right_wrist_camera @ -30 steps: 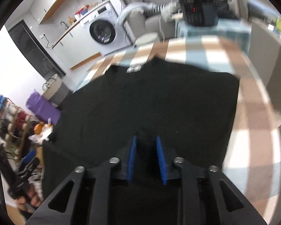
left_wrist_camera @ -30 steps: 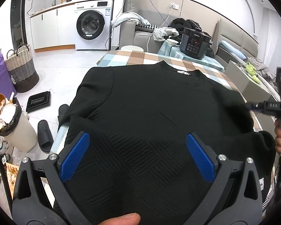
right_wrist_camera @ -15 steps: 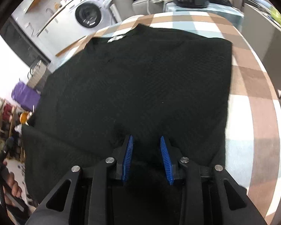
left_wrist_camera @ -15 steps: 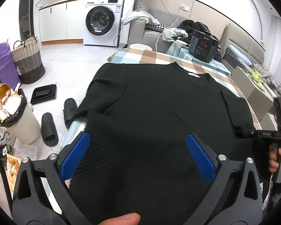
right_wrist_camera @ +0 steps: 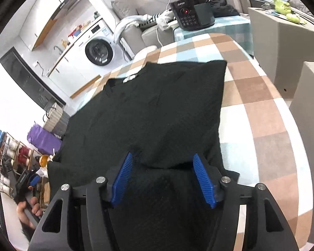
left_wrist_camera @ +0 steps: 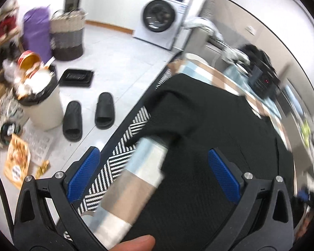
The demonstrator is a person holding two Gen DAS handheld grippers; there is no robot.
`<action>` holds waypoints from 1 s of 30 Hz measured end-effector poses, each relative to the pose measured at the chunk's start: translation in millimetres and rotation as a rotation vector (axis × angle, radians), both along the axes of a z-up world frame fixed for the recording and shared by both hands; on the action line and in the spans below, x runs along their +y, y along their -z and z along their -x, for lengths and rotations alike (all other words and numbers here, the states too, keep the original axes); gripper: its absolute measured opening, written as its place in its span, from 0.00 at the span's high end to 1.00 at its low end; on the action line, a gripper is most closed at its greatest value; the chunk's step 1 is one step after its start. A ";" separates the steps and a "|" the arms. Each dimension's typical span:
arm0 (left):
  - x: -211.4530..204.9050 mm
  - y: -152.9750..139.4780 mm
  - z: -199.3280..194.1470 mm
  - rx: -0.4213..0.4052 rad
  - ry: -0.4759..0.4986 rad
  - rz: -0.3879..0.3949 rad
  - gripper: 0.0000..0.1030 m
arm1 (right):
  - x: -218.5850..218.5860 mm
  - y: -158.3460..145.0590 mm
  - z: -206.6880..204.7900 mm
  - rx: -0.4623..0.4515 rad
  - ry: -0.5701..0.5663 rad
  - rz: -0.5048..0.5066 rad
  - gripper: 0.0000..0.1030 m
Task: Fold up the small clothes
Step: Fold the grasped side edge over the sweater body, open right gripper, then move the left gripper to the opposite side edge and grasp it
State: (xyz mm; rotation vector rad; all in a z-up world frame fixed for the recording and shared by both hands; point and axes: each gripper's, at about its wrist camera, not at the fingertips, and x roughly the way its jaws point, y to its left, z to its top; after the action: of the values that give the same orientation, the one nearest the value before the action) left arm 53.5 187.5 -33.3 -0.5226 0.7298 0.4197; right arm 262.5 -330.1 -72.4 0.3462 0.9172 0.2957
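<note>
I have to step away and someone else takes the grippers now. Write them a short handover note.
Left gripper: open, empty, over the table's left edge.
Right gripper: jaws opening, black fabric between the pads, no longer pinched.
Black sweater: flat on the checked tablecloth, collar at the far end, right side folded to a straight edge.
Done: right side fold.
Left: left sleeve, draped off the table edge, then the remaining folds.

A lived-in home is indicated; a washing machine (right_wrist_camera: 99, 51) is seen under a kitchen counter (right_wrist_camera: 69, 46); a grey sofa (right_wrist_camera: 136, 23) is noted behind a checked tabletop (right_wrist_camera: 261, 104); slippers (left_wrist_camera: 88, 115) and an overfilled bin (left_wrist_camera: 41, 104) are observed on the tiled floor (left_wrist_camera: 119, 62).
</note>
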 end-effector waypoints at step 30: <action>97.9 104.1 -46.9 -0.022 -0.064 0.566 0.07 | -11.4 -13.3 29.3 -0.051 0.111 -0.048 0.13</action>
State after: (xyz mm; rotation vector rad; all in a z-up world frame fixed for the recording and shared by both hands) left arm 100.4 285.4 -137.4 -1.0828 0.8121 0.2616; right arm 233.2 -341.5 -59.1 0.4310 0.8386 0.2235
